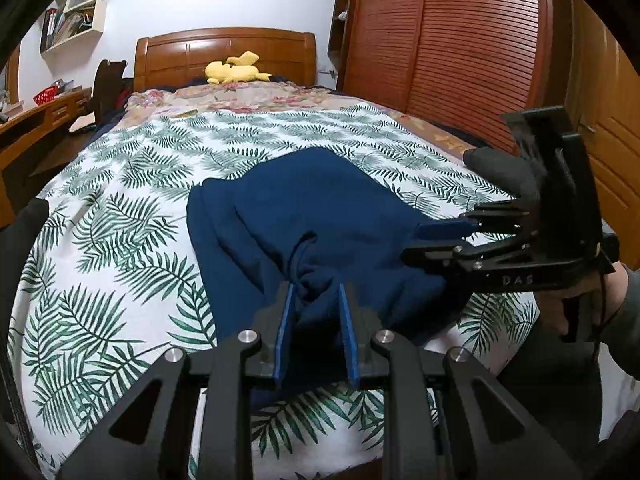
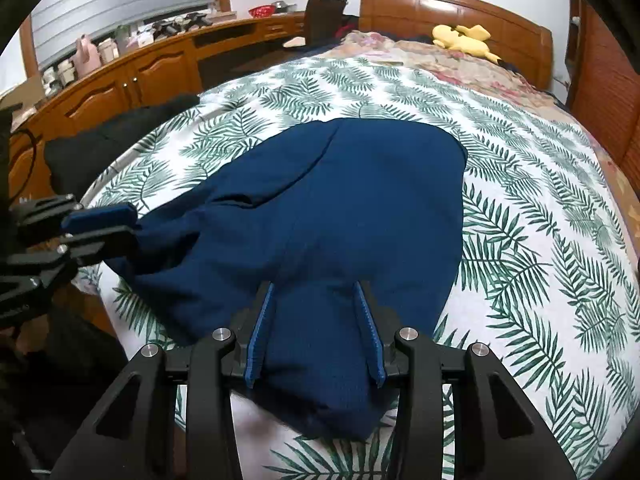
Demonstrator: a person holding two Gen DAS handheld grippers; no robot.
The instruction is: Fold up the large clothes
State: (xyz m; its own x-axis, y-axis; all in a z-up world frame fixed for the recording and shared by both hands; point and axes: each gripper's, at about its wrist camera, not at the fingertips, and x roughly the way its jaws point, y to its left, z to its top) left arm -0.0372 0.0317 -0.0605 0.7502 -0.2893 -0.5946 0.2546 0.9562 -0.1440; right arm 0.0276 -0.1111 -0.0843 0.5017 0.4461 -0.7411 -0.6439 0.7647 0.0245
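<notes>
Left wrist view: my left gripper is pinching a bunched fold of the navy garment, its blue pads pressing in on the cloth where a drawstring is hanging out of the gather. Just to the right of that bunch my right gripper is coming in sideways, and my hand is wrapping its handle. From the right wrist view, that right gripper is standing partly spread, with the near end of the garment filling the gap between its pads; I cannot tell whether the pads are actually biting the fabric. To the left of it my left gripper is holding the garment's left edge lifted off the bed.

The garment is lying on the leaf-print sheet, near the foot end of the bed, its body spreading away from me toward the headboard. Beyond the garment's far edge a floral quilt is covering the head of the bed, and a yellow plush toy is lying on it just before the wooden headboard. Left of the garment a black bundle is sitting at the bed's edge, in front of a wooden cabinet run. Right of the garment a slatted wardrobe door is rising.
</notes>
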